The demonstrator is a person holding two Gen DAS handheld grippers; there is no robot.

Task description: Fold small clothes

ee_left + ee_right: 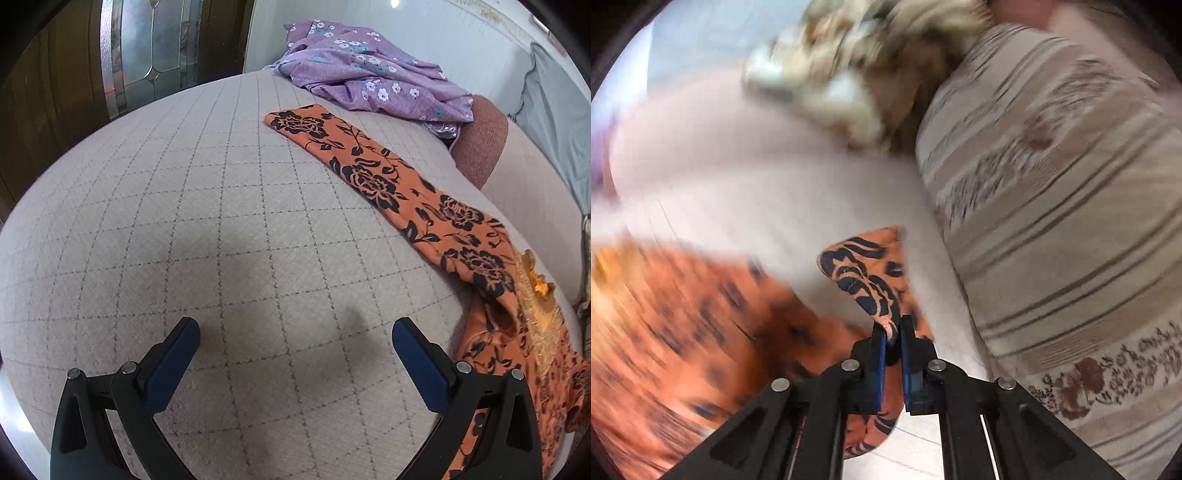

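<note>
The orange garment (406, 192) printed with black roses lies on a grey quilted bed cover (207, 229). In the left wrist view one long narrow part of it, a sleeve or a leg, stretches flat from beyond the right-hand finger towards the far side of the cover. Its bunched body, with a strip of gold lace (535, 306), sits just beside and partly behind that right-hand finger.

The left gripper (295, 339) has its fingers wide apart, with only bare cover between the blue pads (170, 365); nothing is gripped, and the cloth does not reach into the gap.

In the right wrist view the right gripper (892, 328) has its fingers drawn together and clamped on a fold of the same orange garment (864, 273). A flap of the cloth stands up ahead of the fingertips, and more of it hangs below and to the left of them, smeared by motion blur.

Outward from there, a crumpled lilac floral garment (369, 70) lies at the far end of the cover, well ahead of the left fingers, next to a reddish-brown cushion (480, 136). To the right of the right gripper's fingers is a beige striped fabric with brown flowers (1071, 258), and ahead of them a blurred cream and tan heap (842, 66) that I cannot identify.
</note>
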